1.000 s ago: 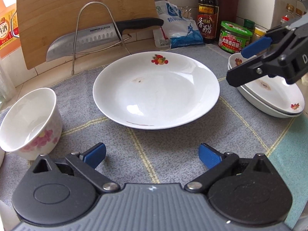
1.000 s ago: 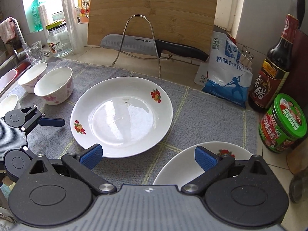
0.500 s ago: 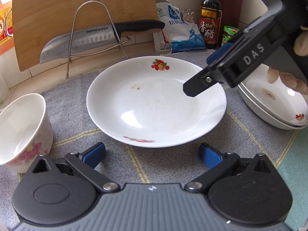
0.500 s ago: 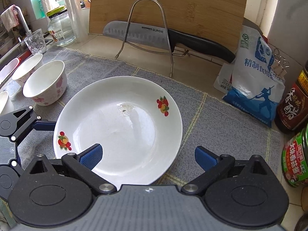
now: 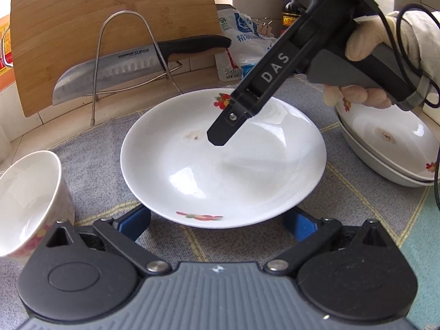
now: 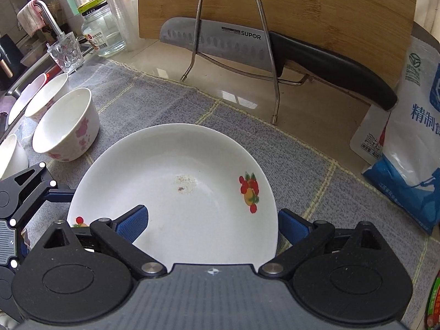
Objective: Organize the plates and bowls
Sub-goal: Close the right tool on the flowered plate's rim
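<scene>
The white plate (image 5: 222, 162) sat on the grey cloth (image 5: 90, 148) in the middle of the left wrist view, flat, with fruit prints at its far and near rims and a small brown smear in the well. Within about 1 second the right gripper (image 6: 213, 224) had swung in from the right edge of that view, away from the stacked plates (image 5: 390, 148) at the right, and had come down over this plate; in its own view the rim nearest it ran between its 2 blue pads, 1 above the well and 1 outside the edge. Its jaws stood spread and had not clamped anything. The left gripper (image 5: 217, 224) had crept closer too, its spread pads now just at the plate's near rim, gripping nothing. I took that as the start of a pick-up, the plate probably bound for the stack.

Outward, the flowered bowl (image 5: 30, 203) stood close at the lower left, apart from the plate. Behind, at the top, the knife (image 5: 137, 64) lay in a wire rack (image 5: 123, 63) against the cutting board (image 5: 110, 27), with a salt bag (image 5: 244, 46) beside it. Bare cloth lay between plate and stack, so the path rightward looked free; the bowl side looked tight.
</scene>
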Demonstrator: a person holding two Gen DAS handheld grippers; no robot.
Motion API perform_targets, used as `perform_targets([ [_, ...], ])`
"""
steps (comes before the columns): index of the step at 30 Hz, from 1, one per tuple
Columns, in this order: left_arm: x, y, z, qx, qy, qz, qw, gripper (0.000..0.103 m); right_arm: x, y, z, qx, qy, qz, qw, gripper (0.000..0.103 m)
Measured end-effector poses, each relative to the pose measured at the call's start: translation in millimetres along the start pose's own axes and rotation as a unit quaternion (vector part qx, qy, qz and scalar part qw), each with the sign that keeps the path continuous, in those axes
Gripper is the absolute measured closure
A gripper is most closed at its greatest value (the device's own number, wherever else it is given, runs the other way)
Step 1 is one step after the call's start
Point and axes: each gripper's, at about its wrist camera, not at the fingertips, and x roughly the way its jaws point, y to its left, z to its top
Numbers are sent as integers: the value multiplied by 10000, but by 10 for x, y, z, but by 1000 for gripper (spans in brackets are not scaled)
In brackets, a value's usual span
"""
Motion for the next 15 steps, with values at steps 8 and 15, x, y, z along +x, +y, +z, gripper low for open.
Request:
perform_targets([
  [8,6,13,14,146,-61,35,9999,3,64,-33,56,-40,79,176,9998,8],
  [15,7,24,10,149,-68,-16,9999,3,71,-50,89,-10,90,298,9995,9],
])
